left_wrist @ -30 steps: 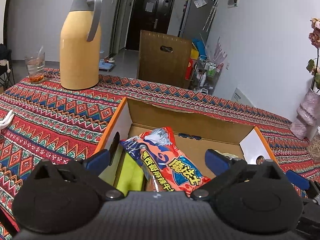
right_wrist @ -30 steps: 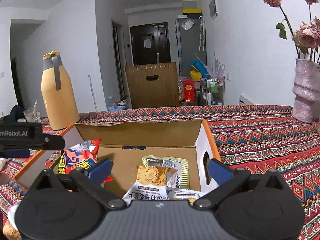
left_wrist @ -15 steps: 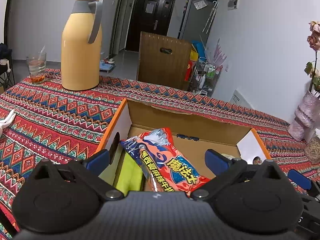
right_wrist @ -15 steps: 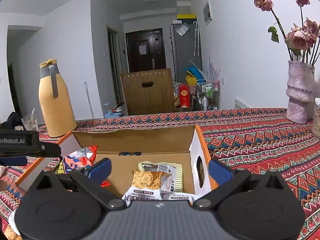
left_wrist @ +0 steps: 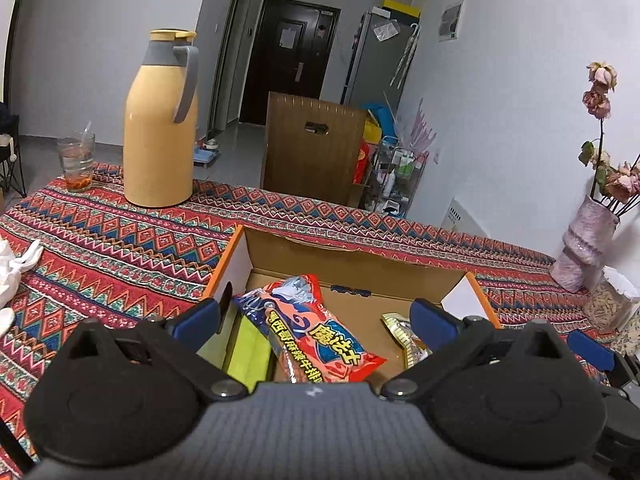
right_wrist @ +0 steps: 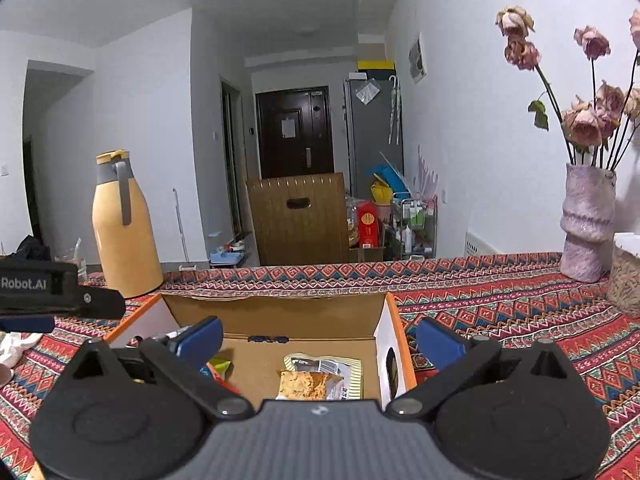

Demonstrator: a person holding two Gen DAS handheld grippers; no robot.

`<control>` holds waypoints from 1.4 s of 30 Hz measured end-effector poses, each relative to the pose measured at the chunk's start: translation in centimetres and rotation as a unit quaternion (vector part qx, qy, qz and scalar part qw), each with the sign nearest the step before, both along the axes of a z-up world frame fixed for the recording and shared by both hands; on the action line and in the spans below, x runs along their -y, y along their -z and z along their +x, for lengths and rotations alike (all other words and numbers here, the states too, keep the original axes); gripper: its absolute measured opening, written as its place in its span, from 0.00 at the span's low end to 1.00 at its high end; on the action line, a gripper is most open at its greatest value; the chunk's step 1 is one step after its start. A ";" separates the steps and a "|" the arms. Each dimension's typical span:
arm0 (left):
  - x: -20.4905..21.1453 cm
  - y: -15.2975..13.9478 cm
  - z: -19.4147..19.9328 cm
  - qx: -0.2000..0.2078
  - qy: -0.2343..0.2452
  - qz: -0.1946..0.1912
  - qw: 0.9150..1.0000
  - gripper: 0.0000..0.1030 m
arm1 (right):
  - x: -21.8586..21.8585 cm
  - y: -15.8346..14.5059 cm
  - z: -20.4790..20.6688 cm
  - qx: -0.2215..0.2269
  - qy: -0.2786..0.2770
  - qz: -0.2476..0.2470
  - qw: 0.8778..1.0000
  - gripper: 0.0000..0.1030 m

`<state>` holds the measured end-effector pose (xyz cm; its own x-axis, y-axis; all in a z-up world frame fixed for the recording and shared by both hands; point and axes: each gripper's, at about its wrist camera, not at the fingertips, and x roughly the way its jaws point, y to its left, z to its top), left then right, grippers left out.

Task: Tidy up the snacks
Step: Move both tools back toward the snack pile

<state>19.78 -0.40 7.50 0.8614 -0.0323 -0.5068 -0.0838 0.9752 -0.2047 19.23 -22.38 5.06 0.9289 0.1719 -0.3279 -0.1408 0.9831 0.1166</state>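
Both tools raised and drawn back from a second ago, fingers spread wide, empty: left tool (left_wrist: pixel 314 316), right tool (right_wrist: pixel 318 334). Red packet (left_wrist: pixel 320 332) unmoved at the left of the box (left_wrist: pixel 352 254) on the desk (left_wrist: pixel 120 248); biscuit pack (right_wrist: pixel 310 385) at its right. Flask (left_wrist: pixel 160 120) now farther off.

Woven cloth (left_wrist: pixel 120 248) covers the worktop, matt and busy with zigzag bands. On it, the box (left_wrist: pixel 352 258) shows raw brown corrugated cardboard inside, its end walls smooth white. The red snack bag (left_wrist: pixel 320 336) is glossy film, crinkled and catching light; the biscuit packet (right_wrist: pixel 316 380) looks glossy too. The thermos (left_wrist: pixel 160 136) has a smooth satin body. The vase (right_wrist: pixel 586 220) looks rough and grainy. Both grippers' housings read as matt black plastic.
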 end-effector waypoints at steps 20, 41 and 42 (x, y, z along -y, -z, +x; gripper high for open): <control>-3.6 2.8 -7.0 -0.010 -0.002 0.048 0.999 1.00 | 1.1 1.8 -7.6 -0.011 -0.003 -0.001 1.000 1.00; -4.6 9.3 -9.0 -0.010 -0.003 0.072 0.997 1.00 | 1.7 6.3 -10.5 -0.061 0.001 -0.003 0.998 1.00; -4.6 9.3 -9.0 -0.011 -0.004 0.070 0.997 1.00 | 1.7 6.4 -10.5 -0.059 0.001 -0.002 0.998 1.00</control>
